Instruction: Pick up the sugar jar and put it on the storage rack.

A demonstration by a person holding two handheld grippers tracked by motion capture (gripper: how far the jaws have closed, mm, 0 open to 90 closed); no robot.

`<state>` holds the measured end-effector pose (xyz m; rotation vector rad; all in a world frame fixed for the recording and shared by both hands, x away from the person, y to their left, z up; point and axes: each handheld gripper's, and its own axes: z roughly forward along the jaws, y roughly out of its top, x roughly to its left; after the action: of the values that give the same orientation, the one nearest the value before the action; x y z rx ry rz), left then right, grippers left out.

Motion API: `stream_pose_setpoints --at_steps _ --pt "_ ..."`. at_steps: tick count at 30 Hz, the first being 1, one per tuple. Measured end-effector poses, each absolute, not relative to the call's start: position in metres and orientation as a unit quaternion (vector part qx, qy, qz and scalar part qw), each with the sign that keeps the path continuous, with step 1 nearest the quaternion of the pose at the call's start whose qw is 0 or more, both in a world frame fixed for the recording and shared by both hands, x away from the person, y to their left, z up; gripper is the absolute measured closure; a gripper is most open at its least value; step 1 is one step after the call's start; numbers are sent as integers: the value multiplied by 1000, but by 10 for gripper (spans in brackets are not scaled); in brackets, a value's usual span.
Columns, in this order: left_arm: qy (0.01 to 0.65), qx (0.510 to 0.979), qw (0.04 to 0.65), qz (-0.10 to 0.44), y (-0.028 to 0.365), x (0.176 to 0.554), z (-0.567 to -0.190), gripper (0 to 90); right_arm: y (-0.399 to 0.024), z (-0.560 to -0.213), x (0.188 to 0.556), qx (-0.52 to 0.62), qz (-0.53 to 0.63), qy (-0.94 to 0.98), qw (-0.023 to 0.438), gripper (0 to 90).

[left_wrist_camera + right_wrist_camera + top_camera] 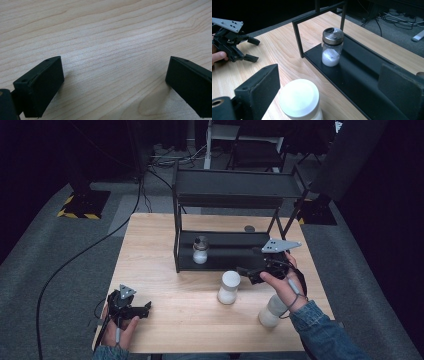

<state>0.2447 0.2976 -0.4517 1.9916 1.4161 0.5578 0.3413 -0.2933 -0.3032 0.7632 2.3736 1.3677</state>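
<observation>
Both my grippers (145,309) (245,272) gape wide over pale, grained wooden table (150,245); matte black rack (225,251) centre frame, grey carpet around.

I see a light wooden table (165,310) at frame centre. On it stand a black two-tier rack (230,187), a white-lidded jar (228,287) and another white container (270,312) at lower right.

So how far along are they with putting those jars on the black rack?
One looks done: a glass shaker jar with a metal lid stands on the black metal rack's lower shelf. In hand: the open right claw hovers beside a white-lidded jar on the wooden table, not gripping it yet. Probably left: that jar and another white jar by the sleeve. The left claw rests open.
</observation>
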Motion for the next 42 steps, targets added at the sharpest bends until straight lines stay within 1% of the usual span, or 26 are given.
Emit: stream_pose_setpoints --at_steps 6,31,42 --pt "537 755 312 211 298 245 -452 17 -287 -309 340 266 481 822 151 37" --pt "537 755 312 211 298 245 -452 17 -264 -332 335 265 478 827 130 41" --pt "537 755 312 211 298 245 -452 17 -255 -348 331 269 469 830 134 47"
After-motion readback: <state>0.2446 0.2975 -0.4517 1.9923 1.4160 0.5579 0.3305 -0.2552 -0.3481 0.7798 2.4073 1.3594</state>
